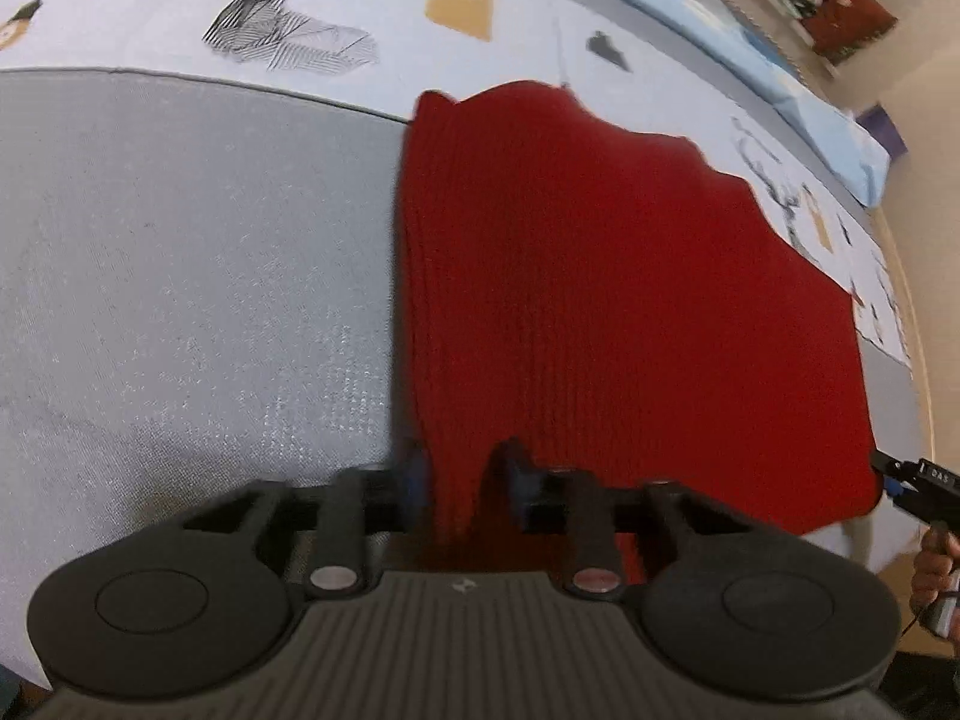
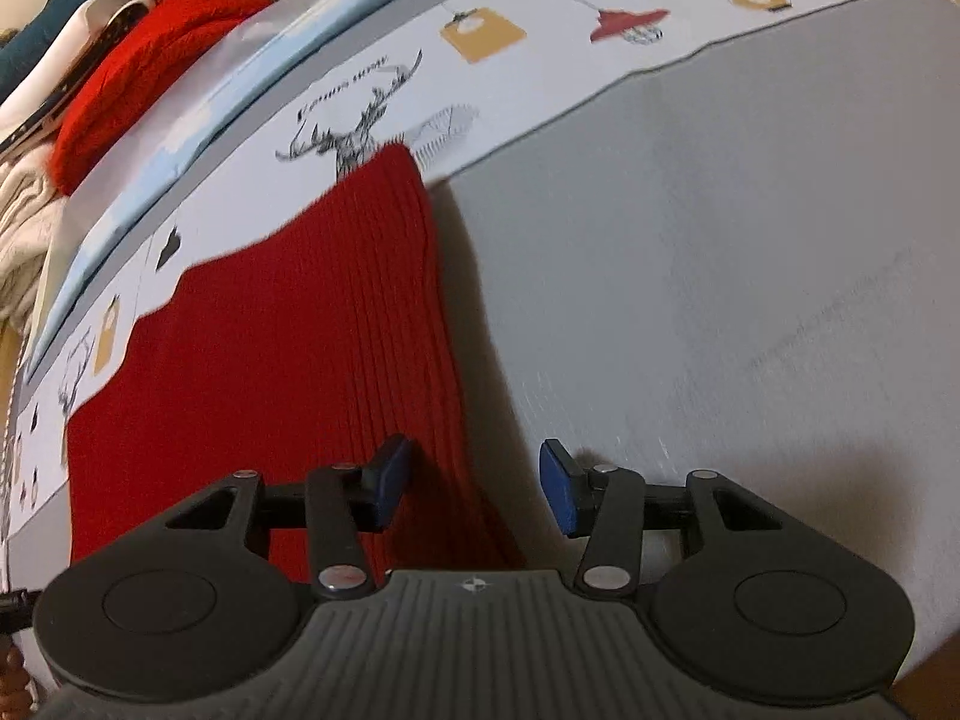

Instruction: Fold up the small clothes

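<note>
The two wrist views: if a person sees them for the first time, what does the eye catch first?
First, the red knitted garment, spread over the grey cover and the printed sheet. Next, the left gripper, with a fold of the red knit between its fingers, and the right gripper, open around the garment's edge. A second red knit lies in a pile at far left in the right view.

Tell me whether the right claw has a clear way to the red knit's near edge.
Probably yes: the right claw is open, with the red knit edge already lying between its fingers and nothing blocking.
</note>
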A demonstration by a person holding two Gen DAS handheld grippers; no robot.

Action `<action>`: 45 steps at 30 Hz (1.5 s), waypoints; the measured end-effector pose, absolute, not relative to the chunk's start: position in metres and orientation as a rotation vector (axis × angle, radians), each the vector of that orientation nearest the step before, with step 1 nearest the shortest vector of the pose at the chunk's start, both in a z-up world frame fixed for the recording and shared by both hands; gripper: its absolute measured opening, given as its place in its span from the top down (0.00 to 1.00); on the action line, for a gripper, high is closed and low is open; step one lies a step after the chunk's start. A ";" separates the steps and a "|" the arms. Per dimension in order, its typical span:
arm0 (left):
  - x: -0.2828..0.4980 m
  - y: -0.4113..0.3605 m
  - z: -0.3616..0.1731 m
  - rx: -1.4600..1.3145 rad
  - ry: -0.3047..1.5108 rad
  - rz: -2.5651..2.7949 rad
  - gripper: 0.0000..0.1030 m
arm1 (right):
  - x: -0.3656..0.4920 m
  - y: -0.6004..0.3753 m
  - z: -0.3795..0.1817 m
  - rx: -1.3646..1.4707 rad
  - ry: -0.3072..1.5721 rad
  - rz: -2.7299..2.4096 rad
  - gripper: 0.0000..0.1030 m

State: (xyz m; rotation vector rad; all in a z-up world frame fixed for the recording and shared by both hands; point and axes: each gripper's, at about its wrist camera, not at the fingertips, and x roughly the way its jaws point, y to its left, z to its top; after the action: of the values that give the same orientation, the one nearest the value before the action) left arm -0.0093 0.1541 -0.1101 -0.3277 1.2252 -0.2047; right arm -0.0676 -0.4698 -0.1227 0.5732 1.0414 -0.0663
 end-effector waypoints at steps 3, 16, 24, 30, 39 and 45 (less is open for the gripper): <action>-0.020 0.153 -0.085 -0.285 1.130 -0.218 0.88 | -0.077 -0.466 -0.113 0.582 1.000 -0.010 0.88; -0.045 0.126 -0.057 -0.055 1.036 -0.163 0.80 | -0.093 -0.452 -0.092 0.390 0.964 -0.142 0.70; -0.046 0.094 -0.090 0.101 1.185 -0.213 0.77 | -0.079 -0.431 -0.132 0.280 1.154 -0.087 0.60; -0.059 0.083 -0.034 0.120 0.985 -0.107 0.61 | -0.105 -0.423 -0.073 0.288 0.888 -0.137 0.58; -0.103 0.092 0.025 0.054 0.839 -0.097 0.52 | -0.167 -0.364 -0.042 0.208 0.707 -0.071 0.58; -0.112 0.122 0.006 0.062 0.822 -0.047 0.50 | -0.165 -0.311 -0.048 0.100 0.724 -0.001 0.58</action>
State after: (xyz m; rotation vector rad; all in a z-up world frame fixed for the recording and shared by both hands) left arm -0.1120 0.1218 0.0058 0.0622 0.8224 -0.0471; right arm -0.1653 -0.3110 -0.0484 0.1005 0.7244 -0.0011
